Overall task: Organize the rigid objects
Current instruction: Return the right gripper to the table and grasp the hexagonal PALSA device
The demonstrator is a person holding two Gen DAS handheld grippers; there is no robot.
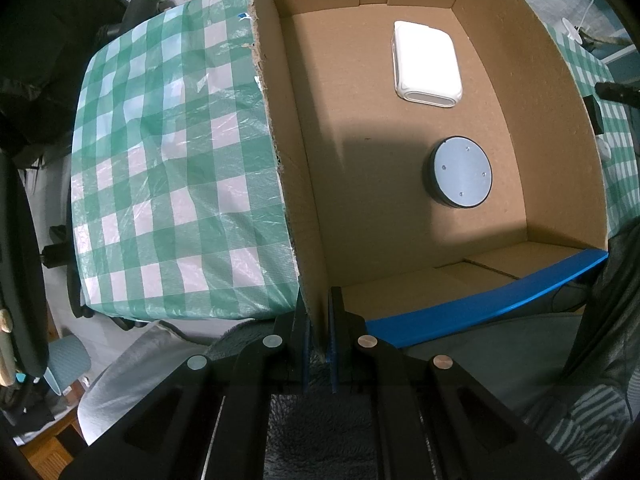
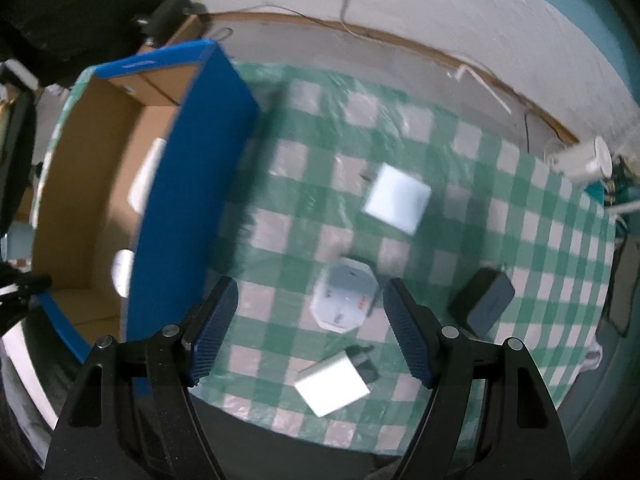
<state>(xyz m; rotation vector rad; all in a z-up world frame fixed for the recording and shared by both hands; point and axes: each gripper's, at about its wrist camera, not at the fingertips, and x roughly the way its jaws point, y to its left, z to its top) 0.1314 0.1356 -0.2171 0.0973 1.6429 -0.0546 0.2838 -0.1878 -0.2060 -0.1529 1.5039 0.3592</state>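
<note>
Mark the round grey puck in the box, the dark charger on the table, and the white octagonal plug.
round grey puck (image 1: 462, 172), left wrist view, flat top face.
dark charger (image 2: 486, 302), right wrist view, upper face.
white octagonal plug (image 2: 346, 296), right wrist view, top face.

Motion blur, fisheye warp, dim edges
</note>
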